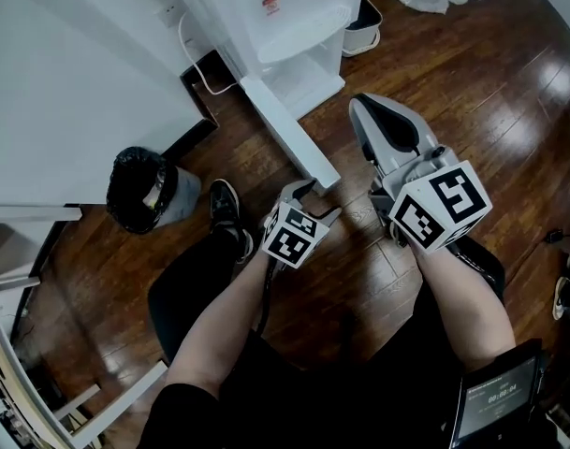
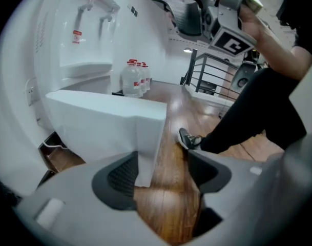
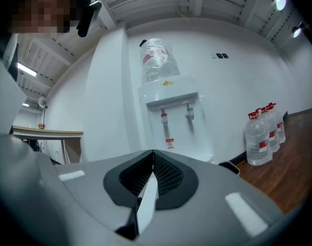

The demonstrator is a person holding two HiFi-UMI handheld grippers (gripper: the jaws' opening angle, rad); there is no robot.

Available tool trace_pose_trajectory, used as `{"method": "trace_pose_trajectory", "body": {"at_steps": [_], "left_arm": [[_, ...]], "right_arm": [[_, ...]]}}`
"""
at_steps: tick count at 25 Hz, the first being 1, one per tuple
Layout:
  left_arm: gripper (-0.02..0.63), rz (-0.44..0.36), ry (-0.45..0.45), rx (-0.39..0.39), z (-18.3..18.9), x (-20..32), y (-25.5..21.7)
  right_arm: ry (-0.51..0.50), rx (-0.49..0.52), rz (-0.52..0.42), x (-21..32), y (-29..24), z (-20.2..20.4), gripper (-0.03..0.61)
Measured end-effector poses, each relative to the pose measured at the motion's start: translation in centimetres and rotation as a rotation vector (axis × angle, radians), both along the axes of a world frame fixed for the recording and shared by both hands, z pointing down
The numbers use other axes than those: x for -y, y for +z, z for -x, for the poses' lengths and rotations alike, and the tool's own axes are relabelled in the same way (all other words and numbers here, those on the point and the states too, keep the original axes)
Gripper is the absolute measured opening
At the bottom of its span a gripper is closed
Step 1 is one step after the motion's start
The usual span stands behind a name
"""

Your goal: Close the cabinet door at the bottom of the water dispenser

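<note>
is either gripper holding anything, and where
Nothing held: the left gripper has its fingers apart astride the cabinet door at its outer edge, unclamped; the right gripper shut, empty.

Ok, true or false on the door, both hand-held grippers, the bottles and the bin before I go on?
1. The cabinet door of the water dispenser stands open. True.
2. The right hand-held gripper has its jaws wide apart. False: they are together, on nothing.
3. The left hand-held gripper is clamped on the door. False: its jaws stand apart, with the door's edge just ahead, not pinched.
4. Water bottles stand on the floor by the wall. True.
5. The bin lies tipped over. False: it stands upright.
</note>
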State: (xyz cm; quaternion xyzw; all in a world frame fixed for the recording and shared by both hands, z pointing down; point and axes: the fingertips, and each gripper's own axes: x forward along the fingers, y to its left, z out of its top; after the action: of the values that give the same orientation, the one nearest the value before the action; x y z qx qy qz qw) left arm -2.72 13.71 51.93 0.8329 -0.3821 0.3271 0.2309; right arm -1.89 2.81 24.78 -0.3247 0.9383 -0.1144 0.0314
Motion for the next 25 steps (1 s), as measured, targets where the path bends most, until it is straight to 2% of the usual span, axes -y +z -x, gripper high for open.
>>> {"method": "trace_pose_trajectory", "body": {"at_steps": [2,4,7,9,11,13,16,19,22,25], "left_arm": [[0.321,-0.004,-0.004,0.023,-1.2,0.9,0.5],[0.314,0.024,-0.026,0.060,-1.7,1.5,1.5],[0.283,0.087,-0.131,0.118,-1.1,2.5,3.5],[0.192,0.069,-0.145,0.178,-0.8,3.9,3.9],[0.171,0.056,-0.115,0.213,-1.2,5.0,3.9],[0.197,0.068,-0.095,0.203,-1.8,5.4,3.9],[0.198,0.082,-0.067,0.180,-2.9,6.3,3.7],[0.198,0.061,-0.025,0.183,-3.8,8.1,3.5],[0.198,0.029,-0.013,0.188,-4.5,9.8,3.6],[0.204,0.011,-0.042,0.175,-4.8,11.9,3.5]], "right_arm": [[0.019,0.018,0.000,0.5,-0.7,-1.7,0.005],[0.037,0.032,0.000,1.0,-1.4,-3.2,0.005],[0.057,0.034,0.005,1.5,-1.5,-5.0,0.005],[0.062,0.017,-0.007,1.8,-1.5,-5.8,0.005],[0.069,-0.006,-0.034,2.1,-1.4,-6.3,0.005],[0.074,-0.034,-0.050,2.5,-0.8,-6.6,0.005],[0.047,-0.083,-0.042,3.9,0.8,-6.2,0.005],[0.011,-0.126,-0.015,5.4,2.4,-5.4,0.005],[0.001,-0.146,0.054,6.7,4.2,-5.2,0.005],[-0.002,-0.144,0.155,8.0,6.2,-5.2,0.005]]}}
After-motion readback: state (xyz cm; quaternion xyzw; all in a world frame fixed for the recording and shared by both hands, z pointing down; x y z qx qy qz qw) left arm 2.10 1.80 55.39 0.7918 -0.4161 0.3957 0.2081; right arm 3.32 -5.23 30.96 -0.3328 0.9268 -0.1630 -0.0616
